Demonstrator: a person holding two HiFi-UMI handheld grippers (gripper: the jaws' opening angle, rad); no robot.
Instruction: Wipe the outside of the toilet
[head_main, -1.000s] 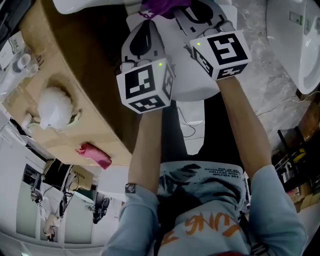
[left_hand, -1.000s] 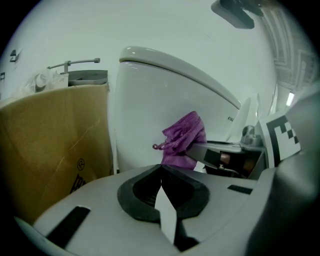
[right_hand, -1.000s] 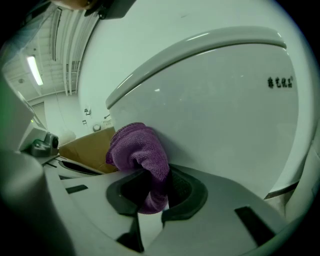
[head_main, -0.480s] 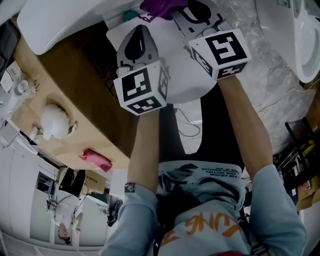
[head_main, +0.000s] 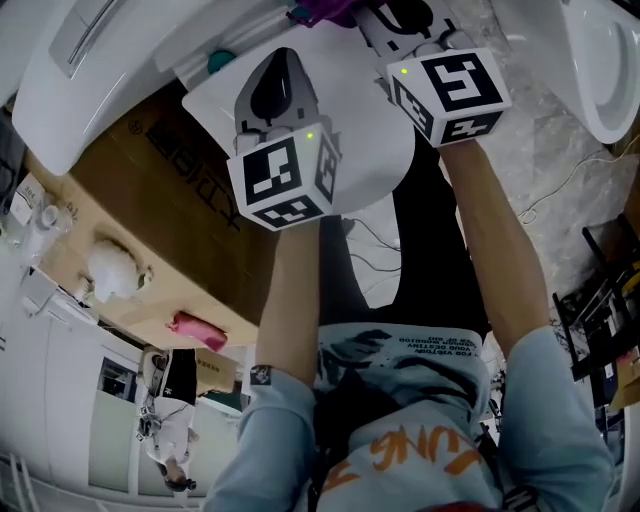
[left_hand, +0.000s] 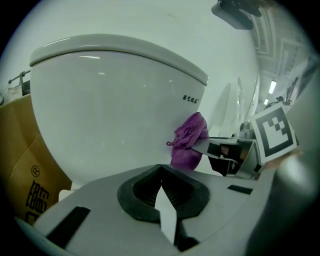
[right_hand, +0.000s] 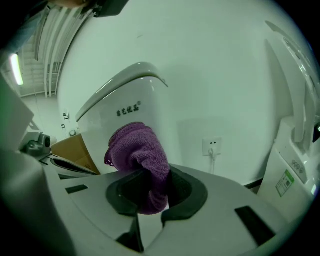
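A white toilet tank (left_hand: 115, 110) with a grey-white lid fills the left gripper view; it shows too in the right gripper view as the toilet tank (right_hand: 125, 100) and in the head view as the toilet (head_main: 130, 60) at the top. My right gripper (right_hand: 150, 192) is shut on a purple cloth (right_hand: 142, 165), which bunches up above the jaws. The cloth (left_hand: 189, 140) hangs close to the tank's side wall; whether it touches is unclear. My left gripper (left_hand: 161, 192) is shut with nothing in it, just left of the right one (head_main: 400, 20).
A brown cardboard box (head_main: 190, 200) stands left of the toilet, with a pink rag (head_main: 195, 328) and a white bundle (head_main: 110, 270) on it. Another white toilet (head_main: 600, 60) is at the right. A wall socket (right_hand: 212, 146) sits low on the wall. Cables (head_main: 370, 250) lie on the floor.
The head view has shifted so more of the toilet tank shows at the top left. Both grippers have moved slightly up toward the tank with the purple cloth.
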